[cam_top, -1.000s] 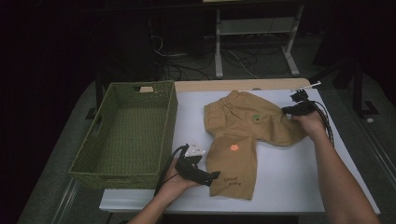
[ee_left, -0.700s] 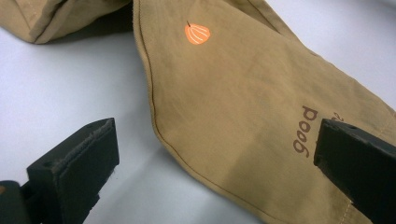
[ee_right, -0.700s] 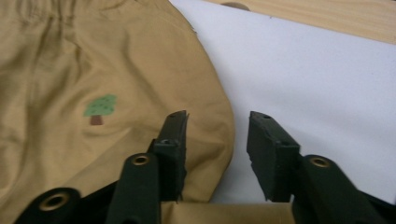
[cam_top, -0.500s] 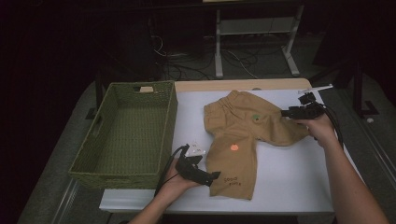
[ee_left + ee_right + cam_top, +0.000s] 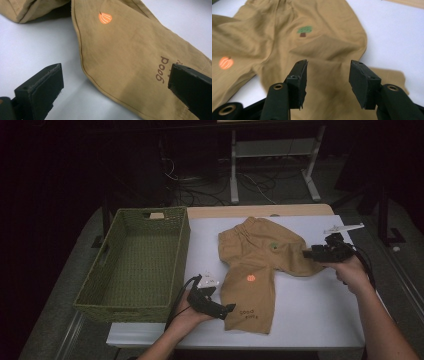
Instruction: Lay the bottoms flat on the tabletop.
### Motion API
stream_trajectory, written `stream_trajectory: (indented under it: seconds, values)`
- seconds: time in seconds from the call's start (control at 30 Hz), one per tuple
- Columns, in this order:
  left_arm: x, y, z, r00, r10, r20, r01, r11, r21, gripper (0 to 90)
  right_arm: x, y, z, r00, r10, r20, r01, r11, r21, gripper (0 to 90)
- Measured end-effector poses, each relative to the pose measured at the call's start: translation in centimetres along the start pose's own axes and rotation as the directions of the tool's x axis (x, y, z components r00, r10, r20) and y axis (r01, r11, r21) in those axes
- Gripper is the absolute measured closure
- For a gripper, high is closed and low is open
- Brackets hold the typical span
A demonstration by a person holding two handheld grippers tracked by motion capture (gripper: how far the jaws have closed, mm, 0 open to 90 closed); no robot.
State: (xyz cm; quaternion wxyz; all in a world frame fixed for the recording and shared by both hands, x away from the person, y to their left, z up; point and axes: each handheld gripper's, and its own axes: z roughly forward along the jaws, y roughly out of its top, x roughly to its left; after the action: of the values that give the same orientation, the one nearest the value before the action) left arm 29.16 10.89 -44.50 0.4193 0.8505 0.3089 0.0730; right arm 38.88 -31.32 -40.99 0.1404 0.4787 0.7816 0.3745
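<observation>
— So, where do the tan cotton child's trousers with the orange pumpkin print [image 5: 260, 270] lie from your fingers right now?

— Flat on the white tabletop [image 5: 320, 315], waistband away from me, toward the far edge. One leg runs straight down toward my side, its hem almost at my left gripper [image 5: 226, 309]. The other leg is folded out sideways to my right, and its end lies just under my right gripper [image 5: 309, 254].

— And the jaws?

— Both pairs stand apart with nothing pinched. In the left gripper view the near leg's hem [image 5: 112, 100] curves between my two black pads, one over bare table and one over the "good" lettering, but neither presses on cloth. My right jaws have just been opening; in the right gripper view they hang over the sideways leg [image 5: 329, 82] with a clear gap, cloth below them, none clamped.

— Which hand is better placed for the next move?

— The left, I'd judge. The long axis of that near leg points right at it, so a short push forward would put the hem in its bite. The right sits across its leg's end, not along it.

— And the green woven basket [image 5: 100, 285]?

— Off to my left, beside the trousers, nearer my left hand.
</observation>
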Motion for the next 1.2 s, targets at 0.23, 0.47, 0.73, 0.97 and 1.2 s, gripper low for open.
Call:
stream_trajectory:
  seconds: [0.23,0.47,0.73,0.97,1.2]
  values:
    - [0.0,0.0,-0.2,1.0,-0.001,-0.005,0.001,1.0,-0.005,0.1,1.5,-2.2,-1.2,0.9993,-0.035,-0.009,0.035,0.9992,0.017,52.1]
    - [-0.1,0.0,-0.2,1.0,-0.001,-0.007,0.001,1.0,-0.008,0.0,2.2,-4.0,-1.6,0.9983,-0.056,-0.019,0.056,0.9977,0.037,53.5]
    - [0.0,-0.1,-0.3,1.0,-0.001,-0.007,0.001,1.0,-0.006,0.0,1.3,-4.4,-0.5,0.9969,-0.078,0.01,0.077,0.9933,0.086,50.4]
    - [-0.1,0.0,-0.2,1.0,0.002,-0.008,-0.002,1.0,-0.004,0.1,1.6,-4.8,0.9,0.9903,-0.135,0.033,0.129,0.981,0.145,53.2]
    - [0.0,0.0,-0.1,0.9999,0.003,-0.01,-0.003,1.0,-0.002,0.0,1.4,-4.9,0.8,0.9874,-0.149,0.053,0.14,0.9793,0.146,75.1]
